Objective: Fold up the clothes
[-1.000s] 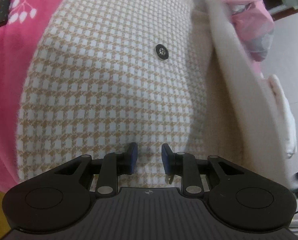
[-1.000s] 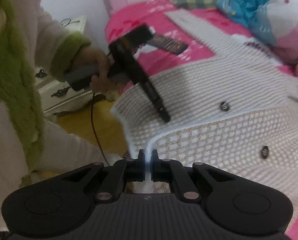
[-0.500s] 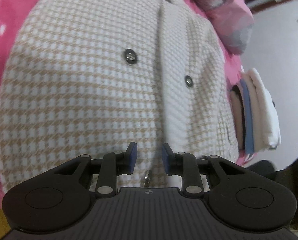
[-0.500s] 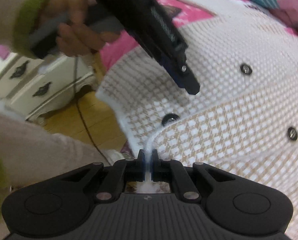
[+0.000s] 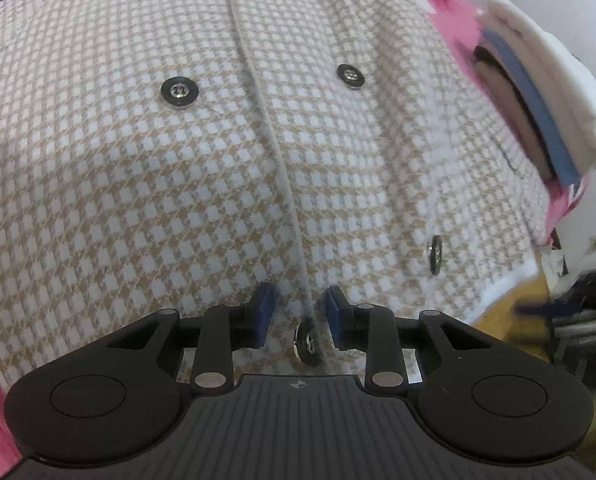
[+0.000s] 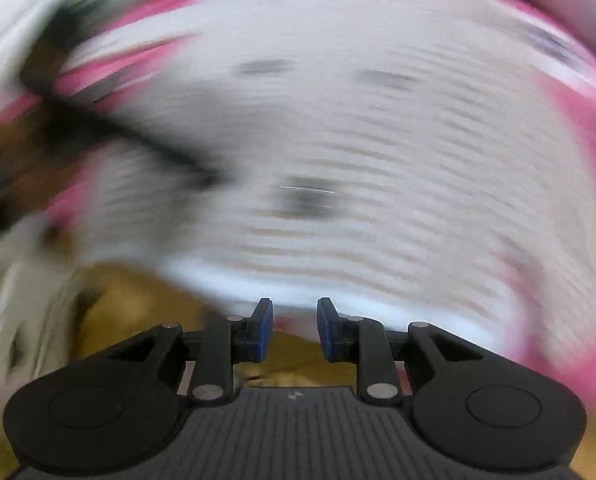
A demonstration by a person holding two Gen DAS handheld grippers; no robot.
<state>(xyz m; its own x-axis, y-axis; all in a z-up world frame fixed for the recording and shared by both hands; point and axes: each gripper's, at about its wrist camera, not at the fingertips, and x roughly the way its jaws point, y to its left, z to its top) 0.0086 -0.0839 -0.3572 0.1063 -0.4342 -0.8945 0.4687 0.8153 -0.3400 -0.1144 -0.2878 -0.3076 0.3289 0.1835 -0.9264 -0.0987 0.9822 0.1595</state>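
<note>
Jacket (image 5: 178, 184) first: cream and tan check, lying flat on the pink bedspread (image 5: 458, 16), front side up with both halves meeting at a center seam that runs from the near hem away toward the collar, so that's its long axis. Dark buttons sit either side of the seam. Left gripper (image 5: 296, 312) tips steeply down right above the hem, its blue pads parted on either side of the seam, with a button between them, not pinching anything. Right gripper (image 6: 294, 328) also tips down at the jacket's near edge, jaws opening, nothing between them; that view is badly blurred. Off to the right there's a stack of folded clothes (image 5: 546, 92).
</note>
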